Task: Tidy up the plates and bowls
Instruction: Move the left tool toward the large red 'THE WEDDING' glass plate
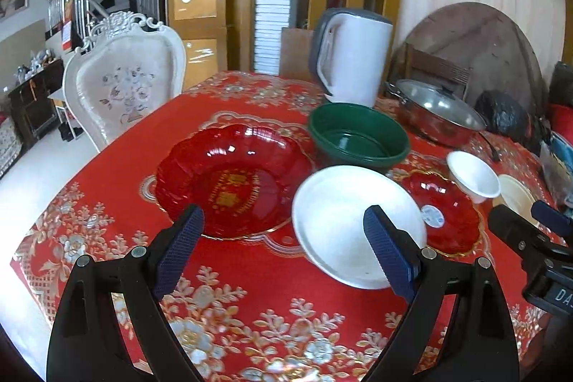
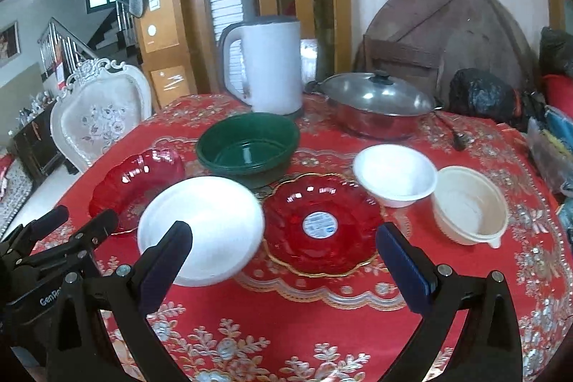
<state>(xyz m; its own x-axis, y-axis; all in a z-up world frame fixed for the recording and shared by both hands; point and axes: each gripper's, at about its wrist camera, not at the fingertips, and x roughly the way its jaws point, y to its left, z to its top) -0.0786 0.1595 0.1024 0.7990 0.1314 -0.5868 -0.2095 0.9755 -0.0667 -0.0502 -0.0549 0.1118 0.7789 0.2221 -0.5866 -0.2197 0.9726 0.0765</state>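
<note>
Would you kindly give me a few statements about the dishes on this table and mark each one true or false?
1. Both hand-held grippers, left and right, are open and hold nothing. True.
2. The green bowl has food in it. False: it is empty.
3. The small red plate has a round sticker at its centre. True.
4. The steel pot has no lid. False: a lid with a dark knob covers it.
5. The white plate lies between the large red dish and the small red plate. True.
6. The white kettle lies on its side. False: it stands upright behind the green bowl.
</note>
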